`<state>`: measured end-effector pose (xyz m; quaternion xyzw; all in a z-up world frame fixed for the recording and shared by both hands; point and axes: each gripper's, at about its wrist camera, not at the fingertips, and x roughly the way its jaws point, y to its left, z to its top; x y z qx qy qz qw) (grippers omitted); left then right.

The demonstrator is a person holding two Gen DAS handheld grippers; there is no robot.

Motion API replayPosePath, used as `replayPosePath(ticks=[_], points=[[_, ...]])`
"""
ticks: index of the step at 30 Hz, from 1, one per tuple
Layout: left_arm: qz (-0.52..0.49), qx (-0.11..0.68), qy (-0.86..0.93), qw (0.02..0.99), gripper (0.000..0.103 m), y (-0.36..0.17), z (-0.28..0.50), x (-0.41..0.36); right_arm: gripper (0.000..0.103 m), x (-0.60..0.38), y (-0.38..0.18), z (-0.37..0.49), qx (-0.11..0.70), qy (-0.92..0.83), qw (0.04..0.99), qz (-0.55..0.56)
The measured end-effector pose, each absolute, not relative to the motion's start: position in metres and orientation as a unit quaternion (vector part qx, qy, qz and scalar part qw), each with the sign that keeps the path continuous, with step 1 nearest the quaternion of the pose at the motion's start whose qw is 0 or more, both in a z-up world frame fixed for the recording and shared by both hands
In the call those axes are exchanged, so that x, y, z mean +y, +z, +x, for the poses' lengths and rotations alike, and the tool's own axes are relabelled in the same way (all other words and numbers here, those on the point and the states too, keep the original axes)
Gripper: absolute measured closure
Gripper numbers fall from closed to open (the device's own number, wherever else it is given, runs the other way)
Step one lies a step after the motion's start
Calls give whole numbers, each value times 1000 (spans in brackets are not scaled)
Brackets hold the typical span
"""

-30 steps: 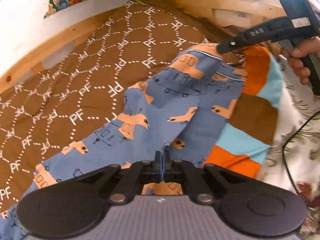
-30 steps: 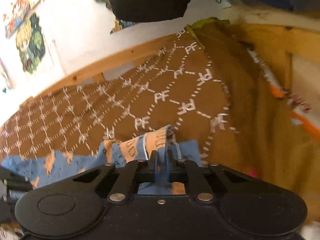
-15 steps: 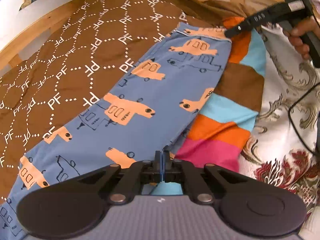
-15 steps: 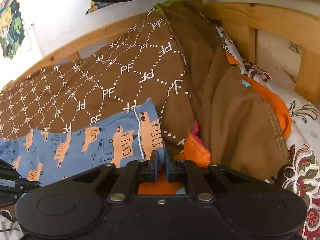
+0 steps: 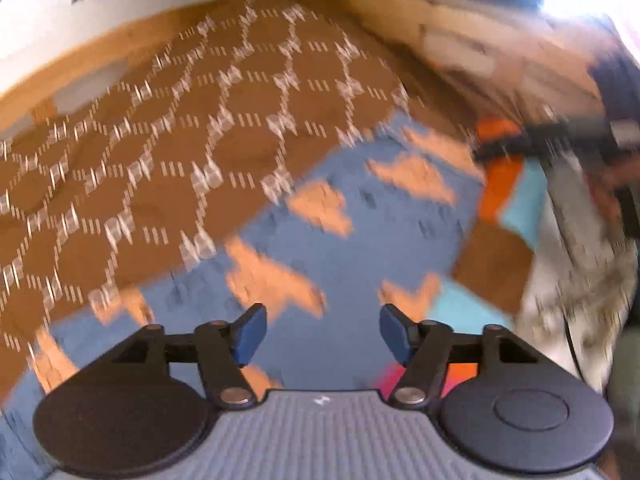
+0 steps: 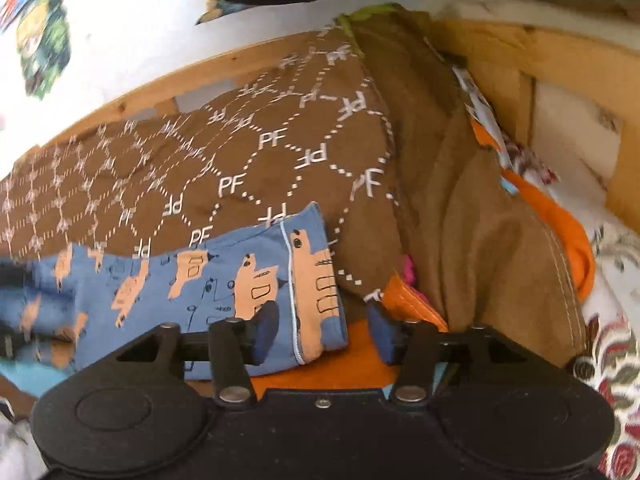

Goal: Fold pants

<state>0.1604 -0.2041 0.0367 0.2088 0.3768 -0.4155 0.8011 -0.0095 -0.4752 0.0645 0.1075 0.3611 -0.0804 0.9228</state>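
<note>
Blue pants [image 5: 352, 240] with orange vehicle prints lie flat across the brown patterned bedspread. In the blurred left wrist view my left gripper [image 5: 322, 334] hangs over them, its jaws opening, with nothing pinched between its blue fingertips [image 5: 250, 332]. In the right wrist view the hemmed end of the pants [image 6: 240, 296] lies below my right gripper [image 6: 322, 332]. Those jaws are opening too, and the hem rests loose between them, not pressed. The right gripper [image 5: 560, 136] also shows as a dark blur at the right edge of the left wrist view.
A brown bedspread [image 6: 248, 140] printed with white PF hexagons covers the bed, with a plain brown fold [image 6: 500, 248] on the right. A striped orange, teal and brown blanket [image 5: 500, 240] lies under the pants. A wooden bed frame [image 6: 568, 56] runs behind. Floral fabric [image 6: 616, 352] sits at the right.
Both grippers were shut on the blue pants and now stand apart, the cloth released and lying flat. The left gripper has pulled away, blurring its view.
</note>
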Motion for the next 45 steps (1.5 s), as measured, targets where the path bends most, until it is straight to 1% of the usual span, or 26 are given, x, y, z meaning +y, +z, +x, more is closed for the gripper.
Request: replayPosePath(ticks=[5,7,8,10,13,14,15,16,17,18,19,20,22,23,25,27,30,34,36,37,38,40,41,42,44,45], points=[[213,367,-430,797,33,58,204,-277,53,-473,61,-8,344,-72,933,75],[228,361,-440,790,33,62,216,-313,60,-481,59,-10,335,-74,935,94],[229,362,-447,785,33,62,221,-327,62,-486,57,-10,332,-75,934,107],[226,374,-466,769,33,55,231,-358,69,-492,53,-7,331,-70,934,117],[245,385,-480,750,36,37,240,-390,70,-496,46,0,335,-63,933,115],[251,395,-483,740,40,28,243,-400,70,-496,44,1,335,-60,933,117],[254,407,-483,732,53,20,245,-406,69,-496,42,3,337,-56,933,117],[257,423,-481,723,60,12,248,-412,69,-495,40,5,339,-53,932,114],[259,432,-481,718,74,7,248,-414,68,-494,39,5,340,-51,933,110],[267,431,-483,714,83,3,246,-415,68,-492,39,5,341,-50,933,107],[279,423,-486,712,87,2,243,-415,66,-492,38,5,342,-49,933,106],[289,415,-488,712,93,2,241,-414,66,-491,38,5,342,-46,933,105],[282,410,-494,713,95,5,239,-409,67,-488,38,6,345,-43,932,100],[277,406,-495,716,96,7,238,-406,69,-487,38,7,348,-42,932,96],[280,387,-499,722,96,12,232,-402,93,-482,36,9,358,-42,929,78],[284,365,-501,731,97,18,224,-399,96,-479,38,6,352,-47,932,72],[283,329,-506,745,97,31,212,-395,98,-475,44,1,336,-59,938,54],[297,315,-503,748,96,34,211,-398,97,-476,48,-3,324,-67,942,51],[310,326,-493,745,92,22,212,-399,95,-476,41,1,341,-70,936,45],[312,328,-486,748,90,16,213,-400,90,-475,38,2,346,-75,934,34],[310,327,-478,754,85,12,214,-400,88,-473,38,3,347,-77,935,22],[286,317,-469,773,68,15,215,-394,71,-469,39,1,338,-80,938,4],[272,309,-461,786,47,19,214,-387,67,-467,41,0,330,-80,941,-2],[259,300,-453,799,27,24,212,-376,60,-465,43,-2,323,-79,943,-9],[225,275,-430,830,9,38,206,-347,52,-458,46,-4,306,-78,949,-30],[209,272,-417,842,7,42,203,-332,46,-454,47,-6,295,-74,952,-40]])
